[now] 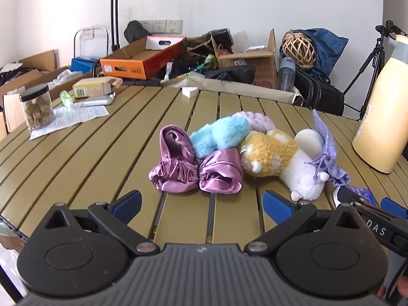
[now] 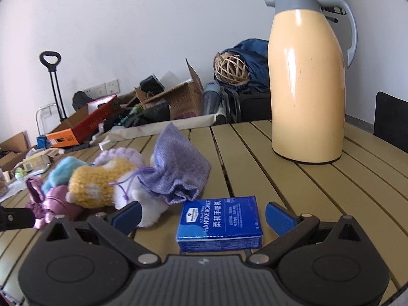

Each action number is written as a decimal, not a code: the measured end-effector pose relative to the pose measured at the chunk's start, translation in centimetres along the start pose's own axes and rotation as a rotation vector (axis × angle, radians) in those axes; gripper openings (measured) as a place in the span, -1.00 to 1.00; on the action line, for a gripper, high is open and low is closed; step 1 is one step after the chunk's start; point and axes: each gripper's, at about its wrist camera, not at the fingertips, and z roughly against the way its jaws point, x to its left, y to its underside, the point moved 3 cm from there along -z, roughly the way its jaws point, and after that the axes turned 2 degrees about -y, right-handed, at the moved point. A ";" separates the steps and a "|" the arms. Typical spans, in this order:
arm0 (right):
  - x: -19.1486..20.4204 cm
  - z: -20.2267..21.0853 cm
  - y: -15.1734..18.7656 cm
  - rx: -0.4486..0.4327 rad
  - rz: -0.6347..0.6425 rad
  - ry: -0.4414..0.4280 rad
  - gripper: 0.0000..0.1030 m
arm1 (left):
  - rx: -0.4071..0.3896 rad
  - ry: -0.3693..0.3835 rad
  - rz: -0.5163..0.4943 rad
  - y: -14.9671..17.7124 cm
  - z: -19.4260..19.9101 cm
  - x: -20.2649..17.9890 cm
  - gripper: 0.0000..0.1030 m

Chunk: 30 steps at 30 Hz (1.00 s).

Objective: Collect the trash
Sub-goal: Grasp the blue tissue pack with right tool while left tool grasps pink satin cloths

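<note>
The left gripper (image 1: 201, 204) is spread wide and holds nothing; the shiny purple cloth (image 1: 196, 172) lies just past it at 12 o'clock. The right gripper (image 2: 204, 215) is spread wide too; the blue tissue pack (image 2: 219, 223) lies between its fingers, and I cannot tell if they touch it. The soft toy (image 2: 94, 185) and purple pouch (image 2: 176, 168) lie at 10 o'clock; a yellow jug (image 2: 307, 86) stands at 1 o'clock on the slatted tabletop (image 2: 293, 191); boxes (image 1: 142, 56) pile by the white wall.
</note>
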 end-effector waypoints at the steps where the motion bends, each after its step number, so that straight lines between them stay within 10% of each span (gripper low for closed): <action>1: -0.1 -0.3 0.0 0.003 -0.008 0.009 1.00 | 0.007 0.000 0.004 0.0 -0.3 0.1 1.00; 13: 0.5 -2.7 0.5 0.057 0.052 0.129 0.40 | 0.035 -0.021 0.000 0.3 -1.3 1.0 1.00; 30: -0.9 0.1 0.0 -0.012 0.010 0.098 0.39 | -0.051 0.006 -0.011 -2.0 -2.1 2.7 1.00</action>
